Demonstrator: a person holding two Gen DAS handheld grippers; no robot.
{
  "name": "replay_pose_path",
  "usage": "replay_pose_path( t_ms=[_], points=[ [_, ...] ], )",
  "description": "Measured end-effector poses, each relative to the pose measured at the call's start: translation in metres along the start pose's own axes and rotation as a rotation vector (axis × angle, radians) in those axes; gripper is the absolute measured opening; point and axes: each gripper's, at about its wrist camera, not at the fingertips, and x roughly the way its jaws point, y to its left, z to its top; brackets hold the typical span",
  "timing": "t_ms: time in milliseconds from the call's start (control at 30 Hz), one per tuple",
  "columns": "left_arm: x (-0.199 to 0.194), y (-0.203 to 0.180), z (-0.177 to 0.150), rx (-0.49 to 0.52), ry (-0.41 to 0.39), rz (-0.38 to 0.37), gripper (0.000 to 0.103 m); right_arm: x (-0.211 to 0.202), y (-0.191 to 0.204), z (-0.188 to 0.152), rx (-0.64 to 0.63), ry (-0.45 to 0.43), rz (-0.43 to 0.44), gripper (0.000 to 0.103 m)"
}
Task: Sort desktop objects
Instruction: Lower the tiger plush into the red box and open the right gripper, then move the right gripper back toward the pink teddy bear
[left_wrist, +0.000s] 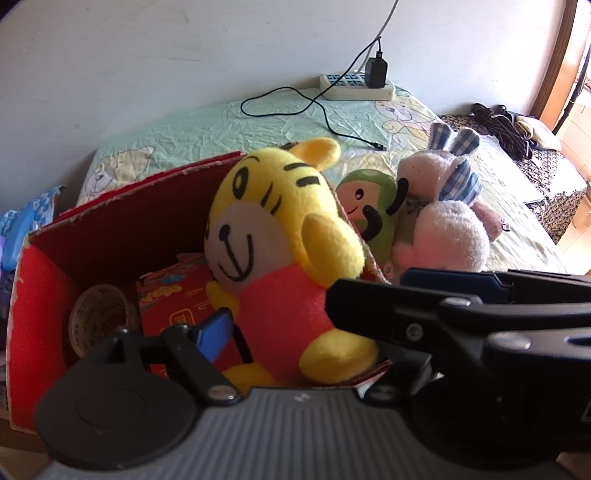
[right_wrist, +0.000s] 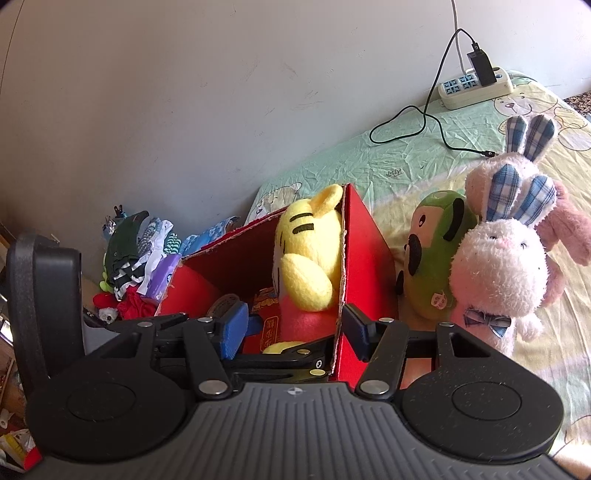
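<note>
A yellow tiger plush (left_wrist: 280, 236) in a red shirt sits upright inside the red cardboard box (left_wrist: 122, 218), leaning on its right wall. My left gripper (left_wrist: 277, 325) is open around the tiger's body, its blue pad (left_wrist: 214, 332) beside the tiger's arm. In the right wrist view the tiger (right_wrist: 306, 251) shows above the box wall (right_wrist: 365, 266). My right gripper (right_wrist: 293, 332) is open and straddles that wall, one finger inside the box and one outside. A green plush (right_wrist: 432, 258) and a pink-white rabbit plush (right_wrist: 498, 266) stand on the sheet right of the box.
A tape roll (left_wrist: 99, 314) and a red packet (left_wrist: 173, 299) lie in the box. A white power strip (right_wrist: 476, 86) with a black charger and cable (left_wrist: 288, 96) sits by the wall. Clothes (right_wrist: 140, 258) are piled left of the box. Black gripper linkage (left_wrist: 480, 306) crosses the left wrist view's right side.
</note>
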Motion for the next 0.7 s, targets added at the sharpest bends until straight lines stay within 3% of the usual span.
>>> replay_pose_path(
  t_ms=[400, 700],
  points=[
    [-0.032, -0.03, 0.003, -0.079, -0.045, 0.171, 0.084, -0.039, -0.044, 0.013, 0.003, 0.03, 0.151, 0.06],
    [-0.055, -0.076, 0.011, -0.092, -0.121, 0.24, 0.085, -0.07, -0.102, 0.022, 0.02, 0.036, 0.145, 0.06]
  ],
)
